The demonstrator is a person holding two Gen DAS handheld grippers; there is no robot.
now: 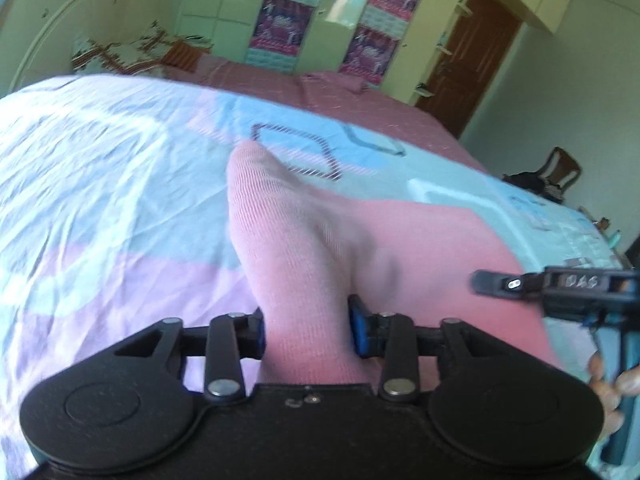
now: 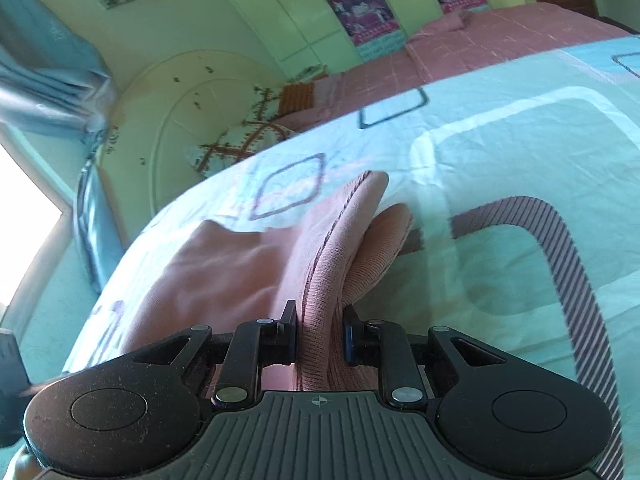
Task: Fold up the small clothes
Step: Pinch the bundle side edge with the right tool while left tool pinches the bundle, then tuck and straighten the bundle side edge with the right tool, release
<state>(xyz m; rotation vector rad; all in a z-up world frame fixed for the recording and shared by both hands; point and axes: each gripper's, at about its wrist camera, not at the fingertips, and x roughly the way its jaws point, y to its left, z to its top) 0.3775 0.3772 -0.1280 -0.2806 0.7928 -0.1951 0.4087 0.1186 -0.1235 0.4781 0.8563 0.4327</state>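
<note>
A small pink knit garment point(image 1: 360, 240) lies on the patterned bedsheet point(image 1: 100, 168), one bunched fold rising toward the camera. My left gripper point(image 1: 307, 332) has that fold between its blue pads, and the cloth fills the gap and touches both. In the right wrist view my right gripper point(image 2: 320, 336) is shut on the garment's point(image 2: 224, 272) ribbed hem point(image 2: 340, 240), which stands up in a ridge. One finger point(image 1: 496, 283) of the right gripper reaches in from the right over the garment's edge.
A pink checked blanket point(image 1: 340, 96) covers the far part of the bed, with a pillow point(image 2: 240, 140) by the white headboard point(image 2: 180, 92). Beyond stand green wardrobes with posters point(image 1: 280, 20), a brown door point(image 1: 472, 60) and a chair point(image 1: 556, 168). A hand point(image 1: 608, 380) shows at the right.
</note>
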